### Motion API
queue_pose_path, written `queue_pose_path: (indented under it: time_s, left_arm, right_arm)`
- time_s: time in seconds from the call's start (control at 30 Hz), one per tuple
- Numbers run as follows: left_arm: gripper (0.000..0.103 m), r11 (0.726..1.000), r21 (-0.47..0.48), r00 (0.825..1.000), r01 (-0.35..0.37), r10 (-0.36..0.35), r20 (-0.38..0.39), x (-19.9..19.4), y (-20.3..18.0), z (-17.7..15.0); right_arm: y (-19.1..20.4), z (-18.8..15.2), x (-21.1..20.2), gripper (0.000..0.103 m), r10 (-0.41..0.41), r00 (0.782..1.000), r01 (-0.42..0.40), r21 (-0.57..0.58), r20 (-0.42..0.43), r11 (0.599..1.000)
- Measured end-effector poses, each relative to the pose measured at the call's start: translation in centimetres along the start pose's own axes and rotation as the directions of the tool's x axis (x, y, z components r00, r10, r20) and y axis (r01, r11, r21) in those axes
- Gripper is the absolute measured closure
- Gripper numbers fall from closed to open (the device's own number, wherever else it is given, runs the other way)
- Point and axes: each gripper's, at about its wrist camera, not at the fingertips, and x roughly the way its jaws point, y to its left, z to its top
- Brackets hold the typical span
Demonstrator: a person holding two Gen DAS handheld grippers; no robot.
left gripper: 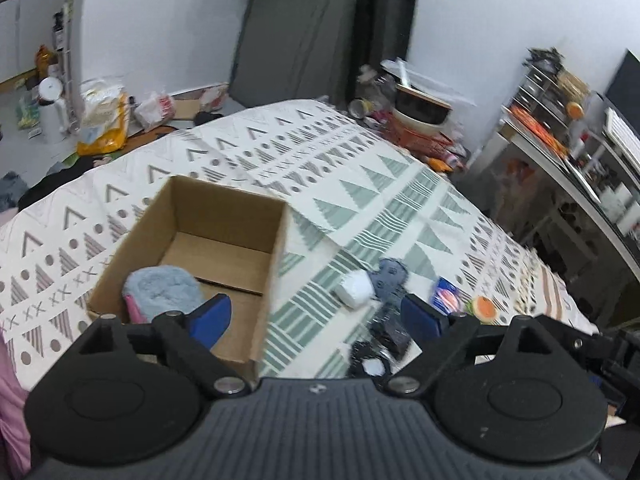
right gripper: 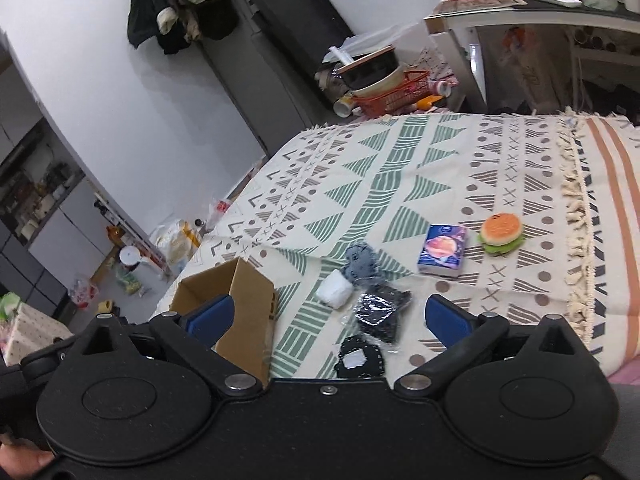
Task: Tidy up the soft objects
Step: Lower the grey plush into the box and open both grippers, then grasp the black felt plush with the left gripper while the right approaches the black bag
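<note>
We see a fluffy blue sock (left gripper: 162,292) lying in the open cardboard box (left gripper: 224,204) on the patterned woven cloth (left gripper: 360,184), a white roll (right gripper: 335,289), dark packets (right gripper: 380,312), tissue pack (right gripper: 442,250) and plush burger (right gripper: 502,233) beside it, and our left gripper (left gripper: 316,316) and right gripper (right gripper: 326,316) both spread wide, empty.

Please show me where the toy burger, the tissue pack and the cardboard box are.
toy burger (right gripper: 502,233), right wrist view, on the orange bun top.
tissue pack (right gripper: 442,251), right wrist view, on its printed top face.
cardboard box (left gripper: 224,210), left wrist view, on the far inner wall.
</note>
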Motion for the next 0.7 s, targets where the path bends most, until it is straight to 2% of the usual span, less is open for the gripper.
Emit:
queue_pose_path:
  time_s: [0.27, 0.57, 0.7]
  left_arm:
    - [0.012, 0.996, 0.084, 1.0, 0.015, -0.014, -0.011, -0.6, -4.3, -0.1]
    - [0.012, 0.993, 0.113, 1.0, 0.015, -0.012, -0.021, -0.5, -7.3, -0.5]
    - [0.012, 0.994, 0.104, 1.0, 0.011, -0.012, 0.007, -0.7, -8.0, -0.7]
  right_arm:
    - [-3.6, 0.5, -2.0, 0.0, -0.025, 0.999, 0.024, 0.039, 0.038, 0.999]
    - [-7.1, 1.5, -3.8, 0.0, -0.037, 0.996, 0.029, 0.091, 0.084, 0.995]
    - [-9.0, 1.8, -4.0, 0.0, -0.052, 0.995, 0.039, 0.139, 0.089, 0.99]
